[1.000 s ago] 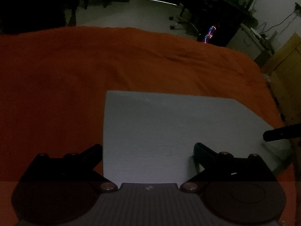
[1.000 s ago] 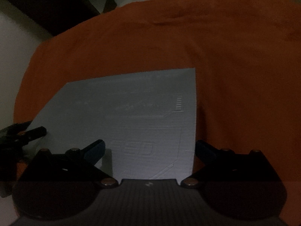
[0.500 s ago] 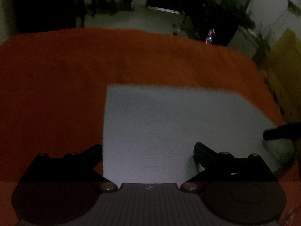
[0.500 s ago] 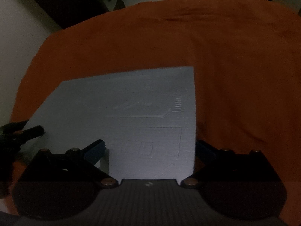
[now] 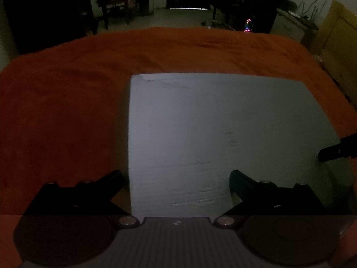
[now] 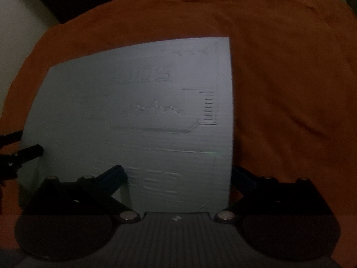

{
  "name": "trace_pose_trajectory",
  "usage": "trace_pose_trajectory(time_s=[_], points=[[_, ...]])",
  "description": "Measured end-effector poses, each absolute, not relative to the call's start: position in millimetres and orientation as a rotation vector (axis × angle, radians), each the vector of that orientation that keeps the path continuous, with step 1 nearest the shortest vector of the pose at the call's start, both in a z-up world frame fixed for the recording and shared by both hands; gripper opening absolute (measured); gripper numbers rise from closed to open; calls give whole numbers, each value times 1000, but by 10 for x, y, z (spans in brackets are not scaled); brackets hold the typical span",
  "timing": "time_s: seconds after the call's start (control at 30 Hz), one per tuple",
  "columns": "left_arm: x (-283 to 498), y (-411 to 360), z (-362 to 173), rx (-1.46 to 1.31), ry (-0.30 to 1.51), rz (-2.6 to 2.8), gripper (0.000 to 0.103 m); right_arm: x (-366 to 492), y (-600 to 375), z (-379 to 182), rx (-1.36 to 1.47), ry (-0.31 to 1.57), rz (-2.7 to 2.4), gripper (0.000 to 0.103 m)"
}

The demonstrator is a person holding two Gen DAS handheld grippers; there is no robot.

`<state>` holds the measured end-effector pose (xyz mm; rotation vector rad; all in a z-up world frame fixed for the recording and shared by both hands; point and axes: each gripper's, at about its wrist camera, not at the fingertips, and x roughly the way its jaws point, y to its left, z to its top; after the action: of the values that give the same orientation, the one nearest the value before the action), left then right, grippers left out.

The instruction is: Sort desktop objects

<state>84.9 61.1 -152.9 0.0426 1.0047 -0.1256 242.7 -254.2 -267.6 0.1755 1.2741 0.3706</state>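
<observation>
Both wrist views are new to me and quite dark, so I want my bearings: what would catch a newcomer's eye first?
First, the pale grey board lying flat on the orange cloth, bright against the dim room. In the right wrist view its surface shows faint embossed lines and lettering. The left gripper and right gripper both stand open at its near edge, each straddling one side edge of the board.
</observation>
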Motion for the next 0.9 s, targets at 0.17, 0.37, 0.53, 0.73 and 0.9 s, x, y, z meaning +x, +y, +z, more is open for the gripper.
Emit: trace_pose_trajectory(time_s=[0.17, 0.37, 0.53, 0.73, 0.9], points=[[819, 725, -1419, 15, 972, -137, 102, 2405, -2590, -2428, 222, 1309, 374, 103], [1075, 824, -1511, -36, 1028, -164, 102, 2727, -2513, -2384, 215, 1306, 401, 103], [1243, 839, -1648, -84, 1075, -173, 102, 3044, -2251, -2457, 114, 1342, 376, 103], [1300, 839, -1714, -106, 1086, -186, 103, 3151, -2079, -2479, 137, 1354, 320, 103], [1152, 767, -1623, -55, 1141, -211, 101, 3134, -1947, -2411, 113, 1406, 326, 103]])
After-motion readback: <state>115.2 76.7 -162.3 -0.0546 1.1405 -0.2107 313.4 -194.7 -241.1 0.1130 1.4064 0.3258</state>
